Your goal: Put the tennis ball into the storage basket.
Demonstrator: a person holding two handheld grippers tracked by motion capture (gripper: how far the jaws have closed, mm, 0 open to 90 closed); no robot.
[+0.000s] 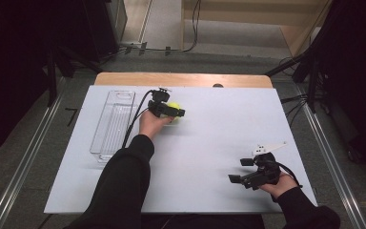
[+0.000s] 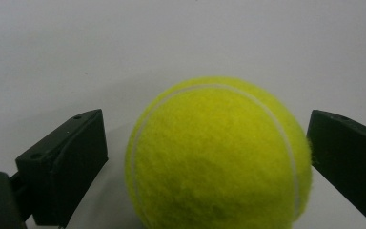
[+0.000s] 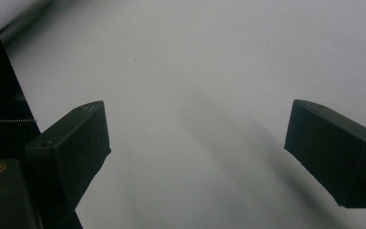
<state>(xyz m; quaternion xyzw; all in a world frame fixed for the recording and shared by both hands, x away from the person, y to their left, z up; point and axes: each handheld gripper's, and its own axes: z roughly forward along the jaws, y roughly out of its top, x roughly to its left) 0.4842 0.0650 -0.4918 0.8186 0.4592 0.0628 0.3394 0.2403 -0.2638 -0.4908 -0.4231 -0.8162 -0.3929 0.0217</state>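
Tray [image 1: 114, 102], clear plastic and long, is lying along the left side of the white table [image 1: 219, 124], with nothing visible inside it. Ball [image 2: 219, 157], a yellow-green felt tennis ball with 1 curved white seam, is resting on the table just right of the tray, between the jaws of the left gripper [image 1: 174, 112]. In the left gripper view, the right jaw is touching or nearly touching the ball's fuzz, while a clear gap is separating the left jaw from it; the jaws are standing apart and not yet clamping. Right gripper [image 1: 240, 174] is sitting near the table's near right corner, its 2 jaws standing wide apart over bare tabletop, holding nothing.
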